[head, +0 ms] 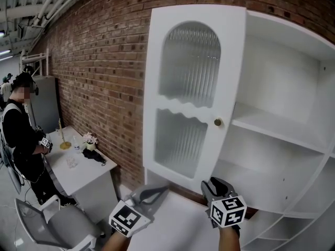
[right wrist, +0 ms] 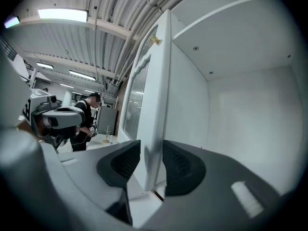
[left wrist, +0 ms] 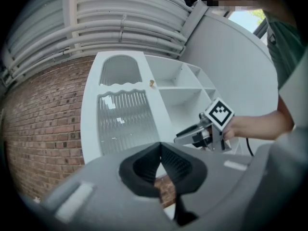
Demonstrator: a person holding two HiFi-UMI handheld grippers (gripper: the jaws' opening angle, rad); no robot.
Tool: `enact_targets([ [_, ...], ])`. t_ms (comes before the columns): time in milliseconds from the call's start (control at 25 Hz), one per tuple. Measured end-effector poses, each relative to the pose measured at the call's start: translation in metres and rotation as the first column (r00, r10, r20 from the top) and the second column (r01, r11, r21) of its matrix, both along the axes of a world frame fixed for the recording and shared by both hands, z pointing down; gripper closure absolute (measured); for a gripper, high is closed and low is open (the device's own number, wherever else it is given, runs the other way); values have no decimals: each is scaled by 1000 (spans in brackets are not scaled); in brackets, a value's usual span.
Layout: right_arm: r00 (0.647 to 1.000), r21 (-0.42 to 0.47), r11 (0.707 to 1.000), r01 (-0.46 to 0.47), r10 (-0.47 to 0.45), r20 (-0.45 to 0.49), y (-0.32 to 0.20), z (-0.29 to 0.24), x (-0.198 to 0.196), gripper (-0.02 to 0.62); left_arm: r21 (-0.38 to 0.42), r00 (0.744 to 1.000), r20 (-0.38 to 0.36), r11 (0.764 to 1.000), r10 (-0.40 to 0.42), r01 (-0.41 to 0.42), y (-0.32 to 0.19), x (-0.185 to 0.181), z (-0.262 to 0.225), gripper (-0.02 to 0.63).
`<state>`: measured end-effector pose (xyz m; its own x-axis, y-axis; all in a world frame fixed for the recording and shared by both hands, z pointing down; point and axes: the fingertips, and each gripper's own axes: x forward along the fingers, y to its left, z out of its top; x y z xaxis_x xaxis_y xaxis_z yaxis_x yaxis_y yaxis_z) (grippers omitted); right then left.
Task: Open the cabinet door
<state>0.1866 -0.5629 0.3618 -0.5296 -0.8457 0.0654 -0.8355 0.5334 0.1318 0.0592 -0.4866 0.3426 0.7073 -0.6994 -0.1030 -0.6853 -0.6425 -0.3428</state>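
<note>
One cabinet door [head: 191, 101] open; right tool [head: 209, 186] released astride its edge, left tool [left wrist: 160, 147] clenched empty.

Cabinet [head: 293, 82] right side past head view's edge

To your left, a white table [head: 91, 178] stands against the brick wall [head: 99, 61]. Near the far end of its top you have a gold stand [head: 64, 143] with a thin upright stem. A small pot of pale flowers [head: 90, 139] sits near it. A dark crumpled item [head: 95, 156] lies just beside the pot on your side, and a small clear thing [head: 71, 163] is too small to make out. On the floor [head: 9, 195] by the table stands a person in dark clothes [head: 22, 135]. Closer to you there is a grey chair [head: 49, 225]. Ahead of you, the cabinet [head: 293, 33] shows white shelves [head: 277, 127] one above another in its open side.
</note>
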Motion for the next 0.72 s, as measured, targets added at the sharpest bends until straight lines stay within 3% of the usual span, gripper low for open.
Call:
enact_targets([
  [280,998,17,999,52,-51,-46,11,1,-5,472,-7,1000,4,1000,-27,27,6,2,3,604],
  [400,996,23,996,81,-80,-47,24,0,-7,515,-9,999,3,999,-37,37,13,6,4,604],
  [720,982,32,984,178,-175,-66,69,-1,-29,526,-8,997,-3,997,-82,82,42,9,4,604],
])
